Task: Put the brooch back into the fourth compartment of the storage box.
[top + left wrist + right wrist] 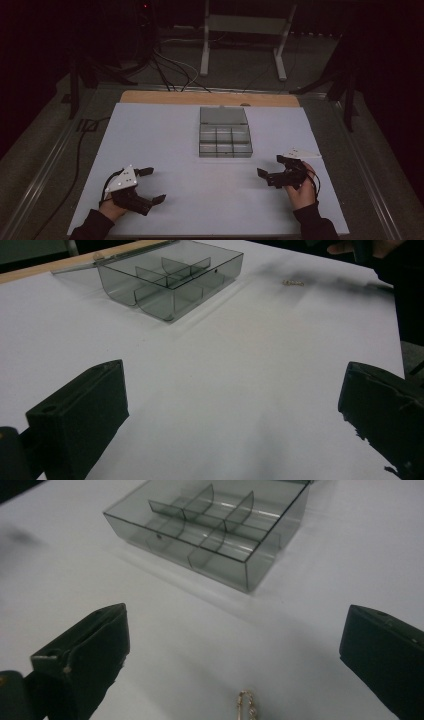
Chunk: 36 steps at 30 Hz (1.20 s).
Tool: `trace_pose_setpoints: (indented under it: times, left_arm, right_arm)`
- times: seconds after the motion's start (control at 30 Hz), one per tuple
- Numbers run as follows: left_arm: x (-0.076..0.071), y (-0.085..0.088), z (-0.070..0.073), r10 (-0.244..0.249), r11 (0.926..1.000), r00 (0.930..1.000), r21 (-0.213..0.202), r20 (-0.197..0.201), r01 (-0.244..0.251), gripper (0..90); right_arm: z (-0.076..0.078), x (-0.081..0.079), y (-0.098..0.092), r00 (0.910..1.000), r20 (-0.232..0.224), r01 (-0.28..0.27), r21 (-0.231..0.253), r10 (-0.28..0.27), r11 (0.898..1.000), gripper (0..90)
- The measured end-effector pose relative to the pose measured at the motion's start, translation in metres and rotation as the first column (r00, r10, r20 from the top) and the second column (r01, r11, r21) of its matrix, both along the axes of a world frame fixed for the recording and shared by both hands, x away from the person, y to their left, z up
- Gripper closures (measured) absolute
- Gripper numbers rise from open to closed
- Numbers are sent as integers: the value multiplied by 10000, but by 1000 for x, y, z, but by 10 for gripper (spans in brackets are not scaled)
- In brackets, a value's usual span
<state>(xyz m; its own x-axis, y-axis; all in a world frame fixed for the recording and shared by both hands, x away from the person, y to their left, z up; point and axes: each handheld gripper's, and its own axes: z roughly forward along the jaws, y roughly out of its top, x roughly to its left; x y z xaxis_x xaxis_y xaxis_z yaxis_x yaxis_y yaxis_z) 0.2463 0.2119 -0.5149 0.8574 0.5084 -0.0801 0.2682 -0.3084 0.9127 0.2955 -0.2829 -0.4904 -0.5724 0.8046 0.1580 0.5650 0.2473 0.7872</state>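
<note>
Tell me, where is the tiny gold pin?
The gold pin lies on the white table, between the right gripper's open jaws, nearer than the clear box.

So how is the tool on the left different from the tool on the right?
The left tool sits nearer the person's edge of the white table; the right tool sits farther up, closer to the clear divided box. The left tool has bare table between its jaws, while the right tool has a tiny gold clasp lying between its jaws. The left tool points toward the right, the right tool toward the left. Both are black, wide open and empty.
</note>
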Motion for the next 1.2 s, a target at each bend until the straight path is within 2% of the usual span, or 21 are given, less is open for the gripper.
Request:
trace_pose_setpoints:
  times: [0.03, 0.13, 0.17, 0.27, 0.37, 0.43, 0.47, 0.53, 0.57, 0.73, 0.87, 0.97, 1.0, 1.03, 1.07, 1.2]
  left_arm:
    - [0, 0, 0, -1, 10000, 10000, -10, -16, 1, 12]
    - [0, 0, 0, -3, 10000, 10000, 41, 14, 3, 12]
    - [0, 0, 0, -8, 10000, 10000, 28, 7, 8, 12]
    - [0, 0, 0, -2, 10000, 10000, 29, -19, 2, 12]
    - [0, 0, 0, -20, 10000, 10000, 26, -24, 20, 12]
    - [0, 0, -1, -5, 10000, 10000, 17, -53, 5, 12]
    - [0, 0, -1, -14, 10000, 10000, 43, -32, 14, 12]
    - [0, 0, -1, -27, 10000, 10000, 42, -37, 27, 12]
    - [0, 0, -1, -28, 10000, 10000, 33, -47, 28, 12]
    - [1, -1, -1, -63, 10000, 10000, 49, -61, 63, 12]
    - [0, -1, -1, -82, 10000, 10000, 49, -38, 82, 12]
    - [0, -1, -1, -76, 10000, 9999, 19, -79, 76, 12]
    - [0, -1, -1, -78, 10000, 10000, 34, -62, 78, 12]
    - [0, -1, -1, -88, 10000, 9999, 41, -50, 88, 12]
    - [0, 0, -1, -101, 9999, 9999, 36, -58, 102, 12]
    - [0, 0, -1, -93, 10000, 9999, 2, -81, 93, 12]
  right_arm:
    - [-1, 0, 0, 10000, -19, 5, -129, -5, 9999, 0]
    - [-2, 1, 0, 9998, -187, -117, -96, 115, 9999, 0]
    - [-3, 1, 1, 9998, -191, -89, -313, 83, 9995, 0]
    - [-5, 1, 1, 9991, -404, -152, -433, 135, 9989, 0]
    - [-7, 1, 2, 9966, -818, -180, -816, 113, 9965, 0]
    - [-8, 1, 2, 9952, -977, -132, -838, 50, 9964, 0]
    - [-9, 1, 2, 9932, -1161, -94, -865, -7, 9962, 0]
    - [-11, 2, 3, 9906, -1279, 340, -1106, -481, 9933, 0]
    - [-12, 2, 2, 9864, -1498, 511, -1152, -682, 9920, 0]
    - [-12, 0, 1, 9817, -1679, 694, -1246, -900, 9898, 60]
    - [-14, -1, 1, 9690, -2220, 795, -1365, -1087, 9874, 174]
    - [-14, -2, 1, 9639, -2395, 838, -1403, -1160, 9865, 300]
    - [-13, -2, 0, 9629, -2445, 830, -1361, -1147, 9872, 340]
    - [-13, -2, 0, 9635, -2451, 744, -1401, -1074, 9873, 428]
    - [-13, -2, 0, 9635, -2451, 744, -1401, -1074, 9873, 428]
    - [-13, -3, 0, 9635, -2505, 565, -1540, -943, 9865, 586]
